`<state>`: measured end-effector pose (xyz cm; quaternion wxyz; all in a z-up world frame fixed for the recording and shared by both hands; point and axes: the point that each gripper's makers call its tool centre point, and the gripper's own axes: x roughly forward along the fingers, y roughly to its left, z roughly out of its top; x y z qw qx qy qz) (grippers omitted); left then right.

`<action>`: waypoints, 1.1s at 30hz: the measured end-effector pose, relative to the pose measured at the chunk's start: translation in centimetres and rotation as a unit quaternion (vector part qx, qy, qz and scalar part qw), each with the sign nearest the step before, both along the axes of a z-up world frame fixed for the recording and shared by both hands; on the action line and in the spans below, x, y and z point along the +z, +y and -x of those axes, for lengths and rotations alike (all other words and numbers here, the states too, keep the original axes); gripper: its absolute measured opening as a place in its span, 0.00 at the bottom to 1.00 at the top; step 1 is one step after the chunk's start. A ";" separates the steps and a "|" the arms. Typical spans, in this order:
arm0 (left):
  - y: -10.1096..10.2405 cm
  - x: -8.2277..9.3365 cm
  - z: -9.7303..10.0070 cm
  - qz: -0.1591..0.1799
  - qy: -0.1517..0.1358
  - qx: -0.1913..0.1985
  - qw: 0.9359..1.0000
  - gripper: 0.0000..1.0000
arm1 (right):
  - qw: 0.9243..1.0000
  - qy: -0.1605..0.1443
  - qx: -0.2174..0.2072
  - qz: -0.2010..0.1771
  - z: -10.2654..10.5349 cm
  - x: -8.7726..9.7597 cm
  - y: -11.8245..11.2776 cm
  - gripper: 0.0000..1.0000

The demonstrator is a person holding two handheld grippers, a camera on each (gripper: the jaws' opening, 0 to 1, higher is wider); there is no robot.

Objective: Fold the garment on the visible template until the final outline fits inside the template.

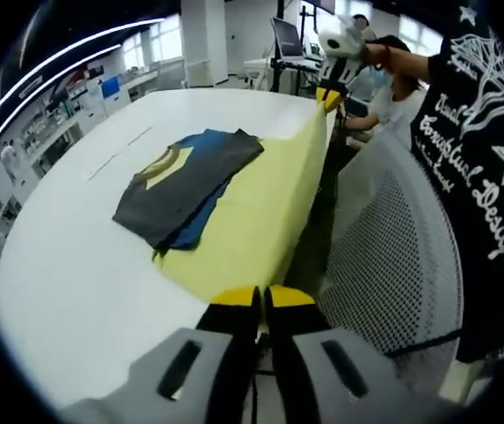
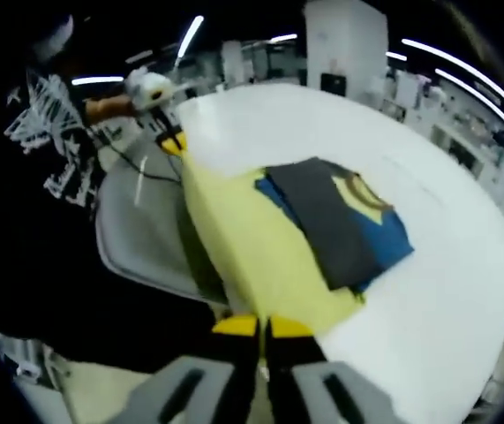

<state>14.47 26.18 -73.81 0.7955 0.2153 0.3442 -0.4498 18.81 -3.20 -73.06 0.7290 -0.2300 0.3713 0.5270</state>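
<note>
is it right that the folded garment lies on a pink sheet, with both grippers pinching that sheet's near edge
Not quite: the sheet is pale yellow, not pink, as the left gripper view shows. The rest stands: the folded garment lies on it, and the left gripper and right gripper each have their jaws closed on the sheet's near edge.

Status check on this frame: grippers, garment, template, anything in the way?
Left gripper and right gripper both shut on yellow template edge, at opposite corners. Folded garment lies on template, one corner overhanging onto white table. Nothing blocking.
</note>
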 end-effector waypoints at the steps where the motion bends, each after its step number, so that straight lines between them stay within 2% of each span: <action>1: 0.1 0.2 -0.4 0.002 -0.001 0.001 1.000 0.00 | 1.000 -0.004 -0.002 0.000 -0.5 0.3 0.0 0.00; 7: 0.3 2.1 -3.2 0.017 -0.021 0.006 1.000 0.00 | 0.999 -0.042 -0.015 0.002 -3.4 1.1 0.4 0.00; 9: 0.3 2.6 -4.2 0.023 -0.036 0.007 0.999 0.00 | 0.998 -0.052 -0.024 0.001 -4.5 1.4 0.5 0.00; 18: 1.2 4.2 -9.9 0.025 -0.076 0.047 0.996 0.00 | 0.994 -0.101 -0.051 0.002 -8.8 2.9 1.3 0.00; 26: 1.5 5.6 -13.5 0.015 -0.103 0.054 0.993 0.00 | 0.989 -0.130 -0.069 0.007 -11.8 4.0 1.6 0.00; 31: 1.7 5.9 -15.7 0.026 -0.121 0.068 0.990 0.00 | 0.985 -0.148 -0.083 0.007 -13.9 4.3 1.5 0.00; 33: 1.1 6.0 -16.1 0.034 -0.121 0.072 0.989 0.00 | 0.984 -0.152 -0.088 0.007 -14.8 4.3 1.4 0.00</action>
